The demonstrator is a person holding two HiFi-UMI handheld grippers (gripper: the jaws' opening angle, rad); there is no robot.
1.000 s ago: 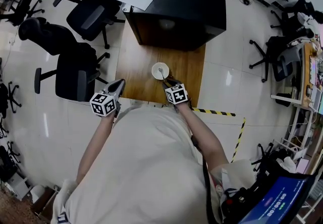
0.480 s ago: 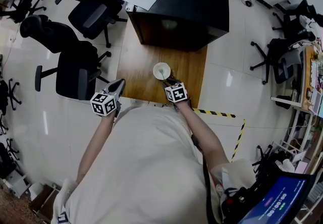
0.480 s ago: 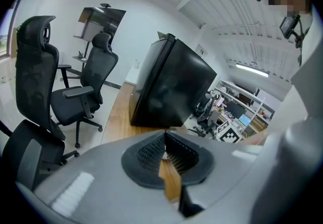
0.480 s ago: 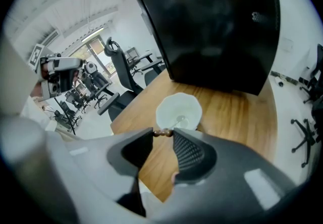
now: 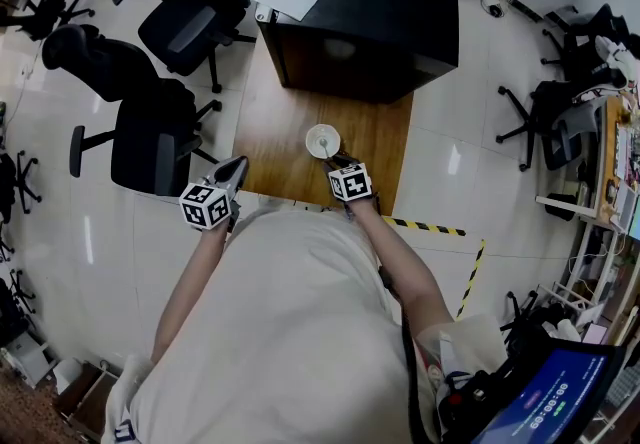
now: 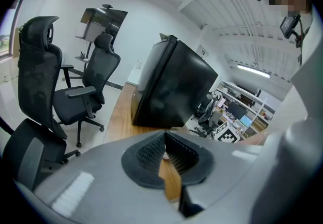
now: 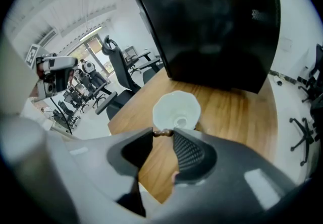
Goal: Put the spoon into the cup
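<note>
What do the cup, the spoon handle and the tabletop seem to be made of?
Cup: likely glazed ceramic, white, smooth, scalloped rim.
Spoon handle: perhaps wood, brown and beaded.
Tabletop: wood or wood-look laminate, visible grain, satin sheen.

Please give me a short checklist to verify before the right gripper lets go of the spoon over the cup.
1. Right gripper clamps the spoon by its brown handle end: ok.
2. The spoon's lower end is inside the cup, as the head view shows: ok.
3. The cup stands upright on the table: ok.
4. Left gripper is away from the cup, with nothing between its jaws: ok.
5. The spoon's bowl rests on the cup's bottom: cannot tell.
</note>
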